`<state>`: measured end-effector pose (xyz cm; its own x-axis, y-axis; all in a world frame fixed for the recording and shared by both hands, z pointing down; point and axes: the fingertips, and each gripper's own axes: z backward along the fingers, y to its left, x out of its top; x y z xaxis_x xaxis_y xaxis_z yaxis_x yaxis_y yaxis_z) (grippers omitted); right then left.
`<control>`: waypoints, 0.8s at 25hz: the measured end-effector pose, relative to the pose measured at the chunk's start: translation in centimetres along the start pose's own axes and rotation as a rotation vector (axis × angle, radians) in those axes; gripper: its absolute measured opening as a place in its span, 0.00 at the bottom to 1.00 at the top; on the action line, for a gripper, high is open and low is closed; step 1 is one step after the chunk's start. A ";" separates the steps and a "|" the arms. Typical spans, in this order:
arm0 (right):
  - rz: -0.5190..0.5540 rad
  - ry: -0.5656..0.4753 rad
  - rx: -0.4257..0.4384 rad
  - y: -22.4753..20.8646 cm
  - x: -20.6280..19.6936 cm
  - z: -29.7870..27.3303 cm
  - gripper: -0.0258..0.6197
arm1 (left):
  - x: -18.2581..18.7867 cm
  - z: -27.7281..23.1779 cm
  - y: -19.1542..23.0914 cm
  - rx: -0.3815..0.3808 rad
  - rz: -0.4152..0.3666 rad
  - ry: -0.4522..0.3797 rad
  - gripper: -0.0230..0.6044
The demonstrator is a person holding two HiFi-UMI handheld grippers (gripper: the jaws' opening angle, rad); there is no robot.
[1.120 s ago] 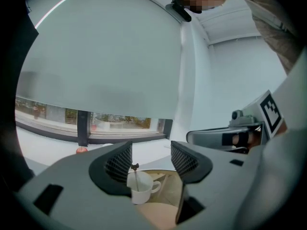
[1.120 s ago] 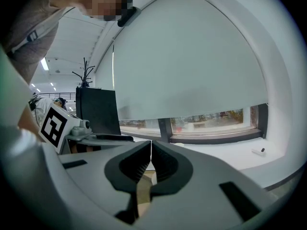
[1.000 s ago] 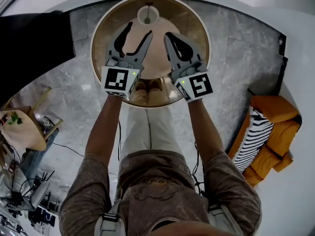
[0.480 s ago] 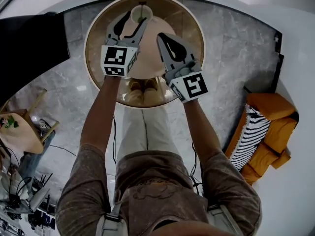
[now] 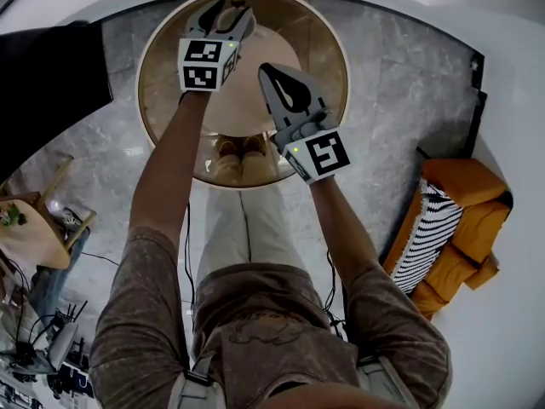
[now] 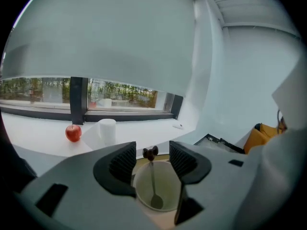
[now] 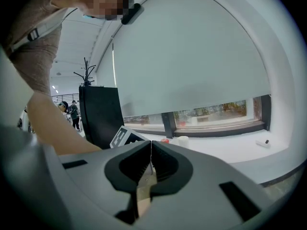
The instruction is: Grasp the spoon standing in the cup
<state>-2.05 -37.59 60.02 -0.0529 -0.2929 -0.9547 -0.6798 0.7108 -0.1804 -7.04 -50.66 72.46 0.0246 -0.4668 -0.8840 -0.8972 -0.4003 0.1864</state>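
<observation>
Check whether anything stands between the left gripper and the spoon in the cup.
Nothing visible does. The left gripper has its jaws apart, and the handle top of the spoon shows in the gap between them, touching neither pad. The cup sits just below.

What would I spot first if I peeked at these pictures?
Probably the left gripper, its jaws open on either side of a spoon that stands in a white cup on the round table, pads not touching it. Next, the red apple on the sill behind. The right gripper hangs nearby with jaws shut and empty.
</observation>
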 end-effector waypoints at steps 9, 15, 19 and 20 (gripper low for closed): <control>-0.013 0.016 -0.010 -0.7 -0.6 0.4 0.07 | -1.4 -2.2 0.3 -0.025 0.014 0.068 0.36; -0.021 0.020 -0.015 -0.9 -0.8 0.4 0.07 | -2.0 -2.7 0.5 -0.022 -0.022 0.106 0.33; -0.026 0.018 -0.016 -1.1 -0.9 0.6 0.07 | -1.9 -2.8 0.7 -0.007 -0.031 0.101 0.29; -0.030 0.019 -0.019 -1.1 -0.9 0.7 0.07 | -1.9 -2.7 0.7 -0.002 -0.032 0.097 0.27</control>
<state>-0.75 -37.69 60.96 -0.0466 -0.3260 -0.9442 -0.6950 0.6895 -0.2038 -6.53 -52.21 75.40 0.0960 -0.5277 -0.8440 -0.8944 -0.4179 0.1595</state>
